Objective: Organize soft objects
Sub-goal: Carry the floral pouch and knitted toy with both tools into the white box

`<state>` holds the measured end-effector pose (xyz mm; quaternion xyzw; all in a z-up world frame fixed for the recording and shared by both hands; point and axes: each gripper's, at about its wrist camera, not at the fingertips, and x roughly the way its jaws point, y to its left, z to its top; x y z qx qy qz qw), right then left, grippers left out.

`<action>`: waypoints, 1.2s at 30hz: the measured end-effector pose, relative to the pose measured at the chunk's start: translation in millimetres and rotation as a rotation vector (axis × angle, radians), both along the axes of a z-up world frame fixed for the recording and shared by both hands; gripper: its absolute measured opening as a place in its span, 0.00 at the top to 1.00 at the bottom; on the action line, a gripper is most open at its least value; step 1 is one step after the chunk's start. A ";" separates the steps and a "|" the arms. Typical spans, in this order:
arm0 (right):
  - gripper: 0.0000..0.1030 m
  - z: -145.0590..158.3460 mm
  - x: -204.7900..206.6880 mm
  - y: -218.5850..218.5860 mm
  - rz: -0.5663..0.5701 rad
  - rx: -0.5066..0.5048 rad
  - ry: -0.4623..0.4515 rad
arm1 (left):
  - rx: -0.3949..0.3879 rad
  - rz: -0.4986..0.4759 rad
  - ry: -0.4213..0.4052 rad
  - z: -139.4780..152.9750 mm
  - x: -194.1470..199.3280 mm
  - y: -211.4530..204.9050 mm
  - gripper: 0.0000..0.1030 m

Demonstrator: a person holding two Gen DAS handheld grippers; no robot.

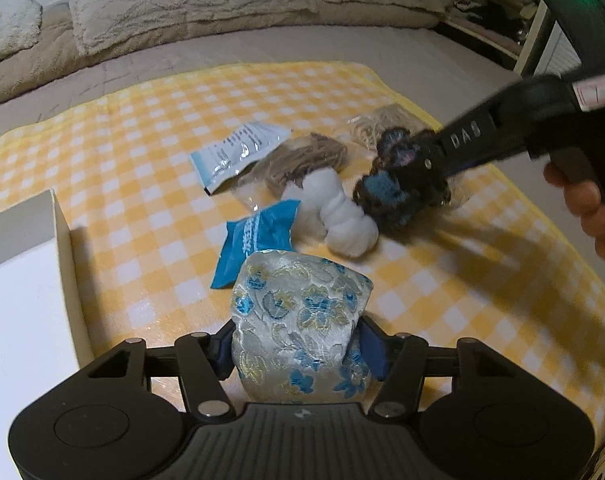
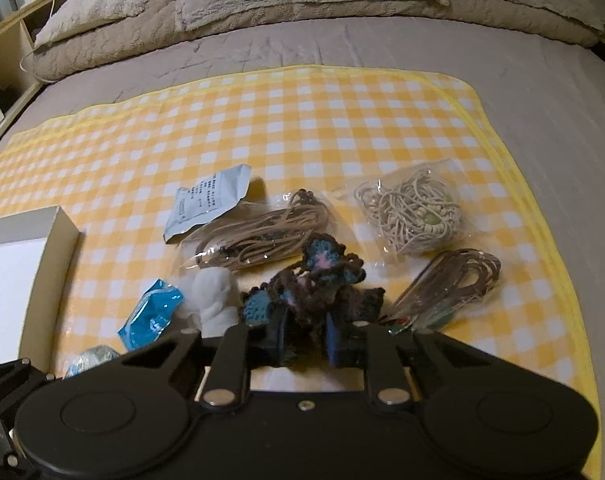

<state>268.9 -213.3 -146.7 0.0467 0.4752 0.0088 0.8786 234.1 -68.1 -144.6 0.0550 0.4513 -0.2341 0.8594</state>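
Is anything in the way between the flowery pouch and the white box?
Nothing visible. The left gripper holds the flowery pouch, and only bare checkered cloth lies between it and the white box to its left.

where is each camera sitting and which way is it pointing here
Left wrist: sits on the left gripper, looking forward over the checked cloth toward the pillows; its own fingers squeeze a flowered pouch, and the right gripper with the person's hand shows at right.
Right wrist: sits on the right gripper, facing the same way up the bed; its fingers clamp a crocheted piece.
Shared: cloth, white box, blue packet, white bundle, crocheted piece, pouch.
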 end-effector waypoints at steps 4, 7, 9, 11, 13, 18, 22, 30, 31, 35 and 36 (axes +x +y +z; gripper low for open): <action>0.83 7.2 -9.6 -0.6 -0.007 0.001 -0.009 | -0.023 0.013 -0.020 10.6 -4.7 2.7 0.41; 0.84 18.9 -19.0 -0.7 -0.015 0.001 -0.039 | -0.037 0.023 -0.050 21.2 -10.0 4.6 0.41; 0.87 27.3 -25.6 -2.0 -0.023 0.006 -0.065 | -0.050 0.034 -0.071 28.6 -13.1 7.3 0.41; 0.89 36.1 -34.1 -3.2 -0.033 0.012 -0.096 | -0.064 0.047 -0.090 36.4 -16.8 10.7 0.41; 0.89 44.0 -41.1 -4.3 -0.046 0.020 -0.121 | -0.078 0.064 -0.110 45.4 -20.1 15.7 0.41; 0.90 63.0 -56.7 -2.3 -0.065 0.030 -0.187 | -0.107 0.111 -0.156 64.4 -28.3 30.2 0.41; 0.90 76.0 -67.1 4.2 -0.057 0.050 -0.233 | -0.128 0.161 -0.178 75.9 -33.3 46.9 0.41; 0.91 98.0 -81.1 31.5 0.007 0.099 -0.310 | -0.145 0.269 -0.211 94.1 -43.9 86.0 0.41; 0.91 100.5 -82.1 36.0 0.020 0.107 -0.318 | -0.144 0.284 -0.210 95.6 -45.4 90.8 0.41; 0.91 107.0 -84.7 56.0 0.070 0.127 -0.337 | -0.147 0.345 -0.188 97.6 -50.2 114.0 0.41; 0.91 107.7 -85.1 61.1 0.082 0.130 -0.339 | -0.147 0.361 -0.178 97.3 -51.5 120.3 0.41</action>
